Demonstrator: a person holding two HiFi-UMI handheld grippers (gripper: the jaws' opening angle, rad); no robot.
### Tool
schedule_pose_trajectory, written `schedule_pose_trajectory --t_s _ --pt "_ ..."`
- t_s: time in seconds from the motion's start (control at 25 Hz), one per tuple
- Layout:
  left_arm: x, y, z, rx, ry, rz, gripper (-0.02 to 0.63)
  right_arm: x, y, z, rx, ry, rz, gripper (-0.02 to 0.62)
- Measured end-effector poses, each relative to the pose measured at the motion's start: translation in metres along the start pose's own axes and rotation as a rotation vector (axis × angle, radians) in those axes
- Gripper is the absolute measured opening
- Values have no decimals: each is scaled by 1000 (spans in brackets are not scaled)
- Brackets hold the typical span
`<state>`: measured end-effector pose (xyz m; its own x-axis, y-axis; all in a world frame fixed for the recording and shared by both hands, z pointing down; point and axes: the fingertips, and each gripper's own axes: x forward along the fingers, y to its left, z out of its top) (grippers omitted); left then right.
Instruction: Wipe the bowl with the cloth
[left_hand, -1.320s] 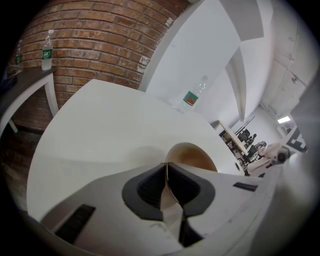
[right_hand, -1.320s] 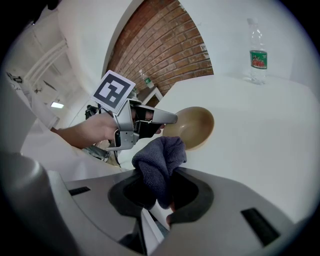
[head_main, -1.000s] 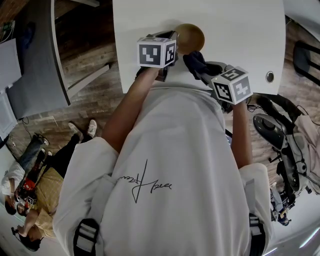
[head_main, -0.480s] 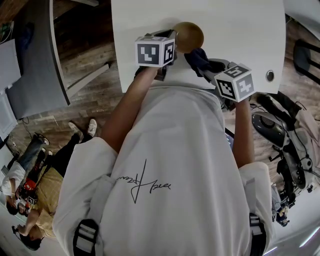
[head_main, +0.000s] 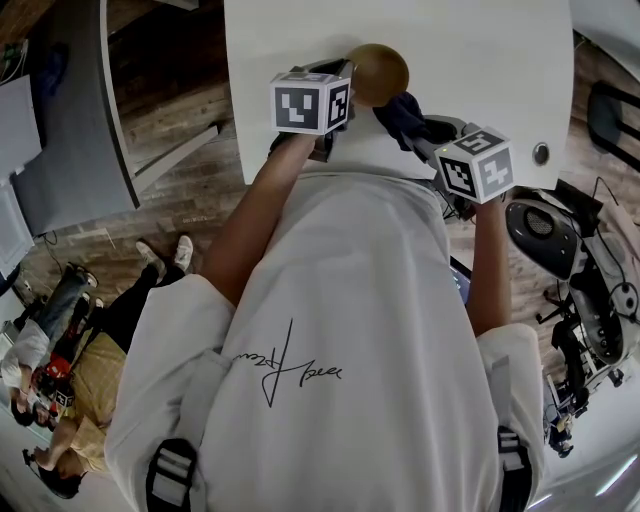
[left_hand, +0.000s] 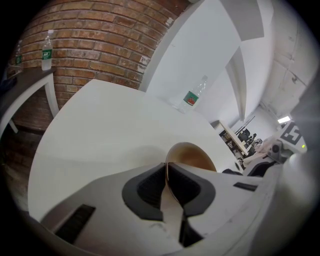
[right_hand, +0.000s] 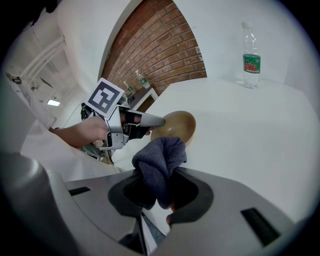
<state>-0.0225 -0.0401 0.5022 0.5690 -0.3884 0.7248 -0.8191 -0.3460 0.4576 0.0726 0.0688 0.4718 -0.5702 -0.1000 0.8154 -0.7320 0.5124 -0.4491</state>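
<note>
A tan wooden bowl (head_main: 378, 72) is held tilted over the near part of the white table (head_main: 480, 50). My left gripper (left_hand: 166, 172) is shut on the bowl's (left_hand: 192, 156) rim. In the right gripper view the same bowl (right_hand: 177, 126) shows with the left gripper (right_hand: 152, 121) clamped on its edge. My right gripper (right_hand: 161, 192) is shut on a bunched dark blue cloth (right_hand: 160, 164). The cloth (head_main: 402, 112) hangs just right of the bowl, close to it but apart.
A clear water bottle (right_hand: 251, 55) with a green label stands at the table's far side, also visible as the bottle (left_hand: 192, 96) in the left gripper view. A brick wall (left_hand: 95, 40) lies beyond. People (head_main: 50, 370) sit on the floor at left; bags and gear (head_main: 580, 290) lie at right.
My right gripper with the cloth has drifted slightly right and up. The left gripper and bowl have stayed nearly still.
</note>
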Motion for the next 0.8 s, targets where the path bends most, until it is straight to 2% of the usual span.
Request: schedule_pose_trajectory --t_s 0.8 --pt "0 -1 -1 3 5 5 11 -10 -24 10 -17 -2 -59 82"
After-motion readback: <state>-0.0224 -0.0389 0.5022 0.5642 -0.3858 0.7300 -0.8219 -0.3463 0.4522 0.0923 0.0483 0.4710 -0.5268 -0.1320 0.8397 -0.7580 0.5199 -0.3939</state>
